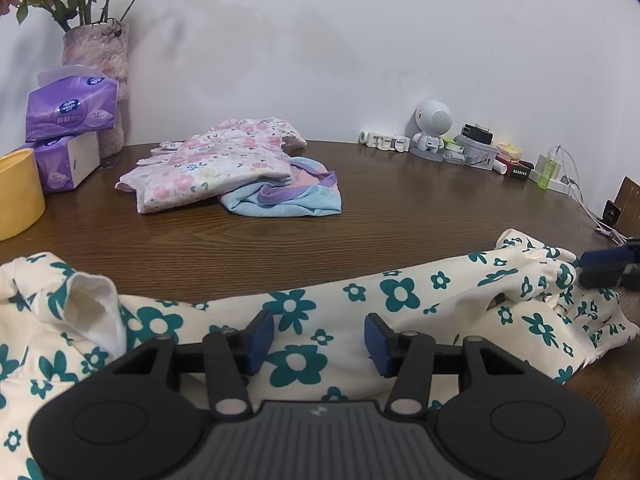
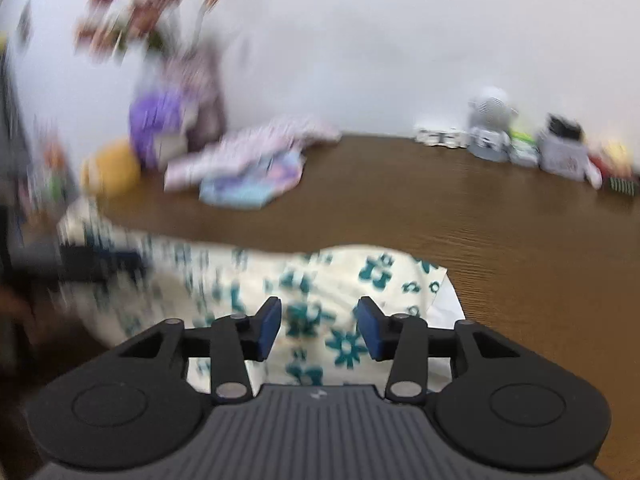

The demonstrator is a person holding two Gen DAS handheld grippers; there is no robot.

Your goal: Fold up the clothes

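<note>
From the left wrist view, the left gripper (image 1: 319, 338) hovers with its two blue-padded fingers apart over a cream garment (image 1: 360, 320) printed with teal flowers, which lies stretched across the near edge of the dark wooden table (image 1: 400, 208). Nothing is clamped between the fingers. At the far right edge the right gripper (image 1: 608, 266) shows beside the garment's ruffled end; from here it is not clear whether it touches the cloth or how its fingers stand. Farther back lie two more clothes, touching: one pink floral garment (image 1: 208, 168) partly overlapping one light blue garment (image 1: 288, 200) with purple trim. At the left stand two purple tissue packs (image 1: 68, 136), one stacked on the other, one yellow cup (image 1: 18, 192) and one vase (image 1: 98, 64) with dried flowers. Against the white wall (image 1: 360, 40) at the right sit one small white robot figure (image 1: 432, 128) and a cluster of small bottles and boxes, too crowded to count.

The right wrist view is motion-blurred. The right gripper (image 2: 319, 328) has its two fingers apart above the same cream garment (image 2: 340, 280), holding nothing. The left gripper (image 2: 96, 264) appears as a dark smear at the left, over the cloth's other end. The brown table (image 2: 500, 220) and white wall (image 2: 400, 40) fill the rest.
</note>
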